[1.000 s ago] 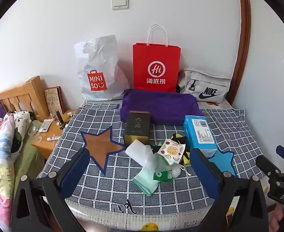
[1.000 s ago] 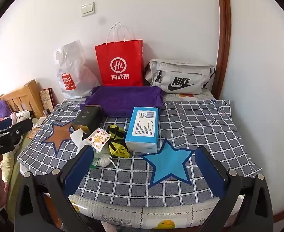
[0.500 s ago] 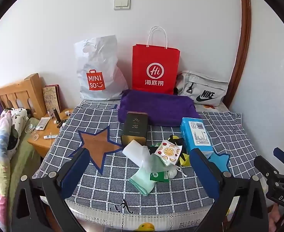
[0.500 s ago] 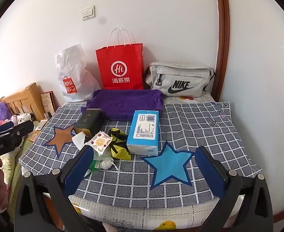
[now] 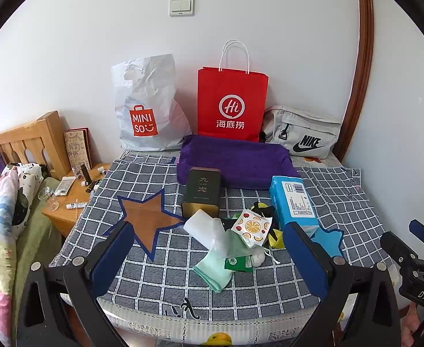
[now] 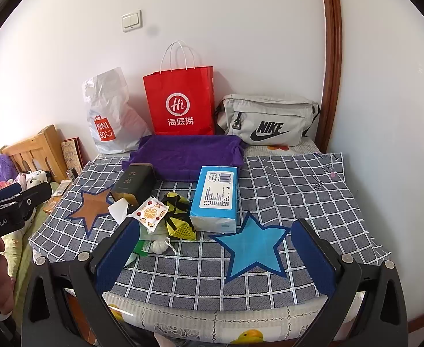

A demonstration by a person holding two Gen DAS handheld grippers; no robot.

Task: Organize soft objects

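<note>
A heap of soft things lies mid-table on the grey checked cloth: a mint-green cloth, a white cloth, a fruit-print mask, a yellow-and-black mesh pouch and a small white bundle. Behind them are a folded purple towel, a blue tissue pack and a dark tin. My left gripper hangs open just short of the heap. My right gripper is open over the blue star, holding nothing.
Against the wall stand a white Miniso bag, a red paper bag and a grey Nike waist bag. A wooden bedside stand with small bottles and a bed with bedding lie left. A brown star marks the cloth.
Both views have drawn back and risen a little, so the table objects look slightly smaller and farther. Nothing on the table has moved, and both grippers stay open.
</note>
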